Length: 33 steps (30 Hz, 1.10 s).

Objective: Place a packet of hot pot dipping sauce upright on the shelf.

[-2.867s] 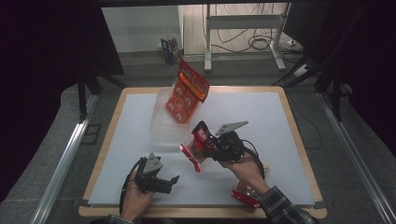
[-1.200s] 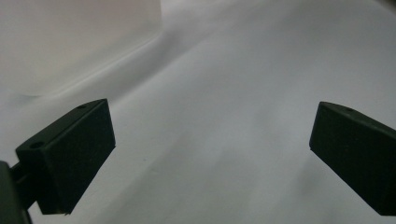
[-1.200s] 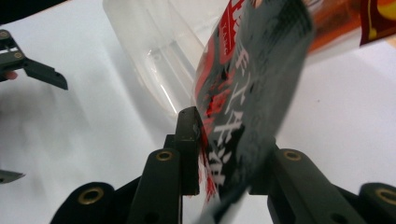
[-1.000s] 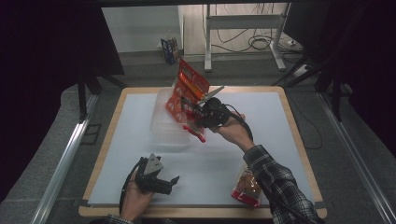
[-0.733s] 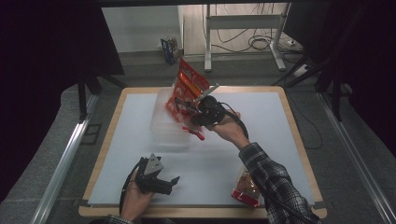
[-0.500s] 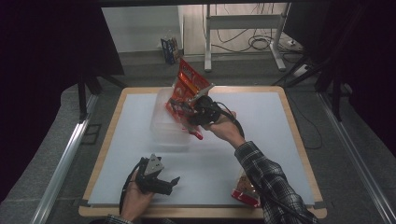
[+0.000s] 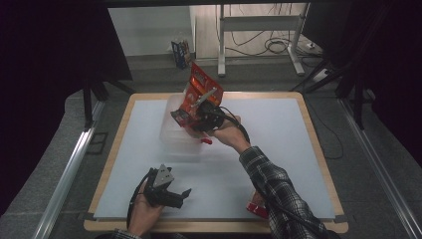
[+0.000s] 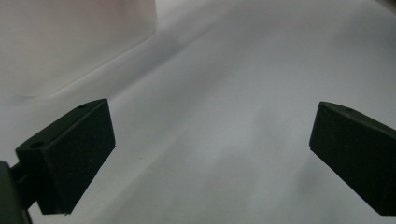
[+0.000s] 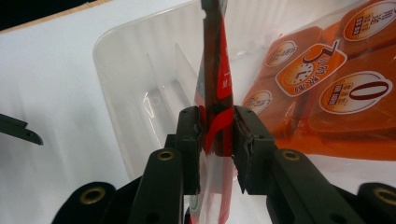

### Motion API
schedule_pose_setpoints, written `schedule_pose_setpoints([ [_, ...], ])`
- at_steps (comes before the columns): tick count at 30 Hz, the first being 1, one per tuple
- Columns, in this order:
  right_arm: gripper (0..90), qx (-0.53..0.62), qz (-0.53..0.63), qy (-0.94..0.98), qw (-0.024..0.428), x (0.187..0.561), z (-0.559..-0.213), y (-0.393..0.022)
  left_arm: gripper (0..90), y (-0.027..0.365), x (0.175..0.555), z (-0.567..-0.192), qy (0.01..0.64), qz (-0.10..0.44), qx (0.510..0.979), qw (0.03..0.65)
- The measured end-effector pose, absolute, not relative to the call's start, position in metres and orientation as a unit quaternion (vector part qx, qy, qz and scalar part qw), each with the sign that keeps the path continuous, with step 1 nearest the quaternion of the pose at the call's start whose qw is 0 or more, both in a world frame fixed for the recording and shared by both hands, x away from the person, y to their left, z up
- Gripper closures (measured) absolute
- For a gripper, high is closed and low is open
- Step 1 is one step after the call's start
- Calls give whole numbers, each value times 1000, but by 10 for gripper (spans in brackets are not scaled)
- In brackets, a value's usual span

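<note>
Glossy red packet (image 9: 215,112), ribbed clear tub (image 9: 140,84), seemingly plastic

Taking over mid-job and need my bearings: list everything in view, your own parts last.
Clear plastic bin: one, transparent, far-left part of the table.
Orange-red snack packets: three; one standing in the bin, one thin packet clamped over the bin, one at the table's near edge.
White table with wooden rim: one.
Left gripper: black, jaws wide apart, low over the table's near-left part.
Right gripper: black, shut on the thin packet.
</note>
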State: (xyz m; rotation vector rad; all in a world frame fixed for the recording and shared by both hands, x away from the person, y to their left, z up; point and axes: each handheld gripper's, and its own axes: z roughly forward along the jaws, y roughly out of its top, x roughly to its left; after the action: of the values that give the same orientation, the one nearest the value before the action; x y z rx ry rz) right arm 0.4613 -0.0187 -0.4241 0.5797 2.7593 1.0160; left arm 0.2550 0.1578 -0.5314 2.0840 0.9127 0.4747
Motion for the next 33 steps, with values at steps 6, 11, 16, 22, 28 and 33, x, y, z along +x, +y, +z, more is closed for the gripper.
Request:
schedule_pose_setpoints([
  [6,633,208,346,912,69,463,-425,-25,2,157,255,-532,360,188,823,397],
  [11,574,214,344,911,74,461,-424,-30,2,158,255,-532,361,188,823,397],
  [16,584,220,345,909,74,462,-423,-42,2,157,255,-532,360,188,823,397],
  [22,668,225,332,913,74,462,-424,-58,2,157,255,-532,361,187,823,397],
  [28,783,221,315,920,70,462,-431,-66,2,156,255,-532,362,187,823,395],
  [33,888,222,304,924,72,462,-437,-64,2,156,256,-533,362,186,824,395],
])
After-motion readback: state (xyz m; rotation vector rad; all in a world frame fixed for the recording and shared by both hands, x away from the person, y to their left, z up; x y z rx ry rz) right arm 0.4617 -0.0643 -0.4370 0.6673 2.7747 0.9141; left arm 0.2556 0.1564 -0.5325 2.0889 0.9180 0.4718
